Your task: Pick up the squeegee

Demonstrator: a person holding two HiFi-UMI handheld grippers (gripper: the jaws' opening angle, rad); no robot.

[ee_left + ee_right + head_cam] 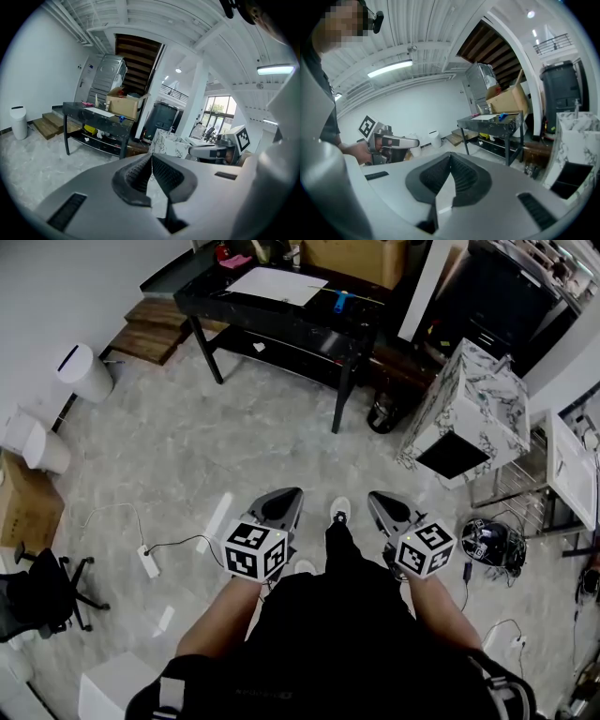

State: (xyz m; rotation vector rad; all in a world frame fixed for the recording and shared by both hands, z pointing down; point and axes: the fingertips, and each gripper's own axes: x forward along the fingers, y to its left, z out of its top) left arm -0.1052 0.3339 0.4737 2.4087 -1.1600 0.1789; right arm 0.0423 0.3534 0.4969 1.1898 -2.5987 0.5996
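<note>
Down at the person's waist, both tools point out over the floor: the left gripper [285, 497] and right gripper [379, 499] each have their jaws pressed together, nothing in either. Just off to their left, a power strip [148, 561] trails its cable across the floor, which looks easy to snag a foot on. Way across the room is the black table [204, 285]. Honestly I can't pick out the squeegee for sure; the small blue thing [340, 303] beside the sheet of paper [277, 285] might be it. If so, prodding it with closed jaws could just shove it along or off the table.
</note>
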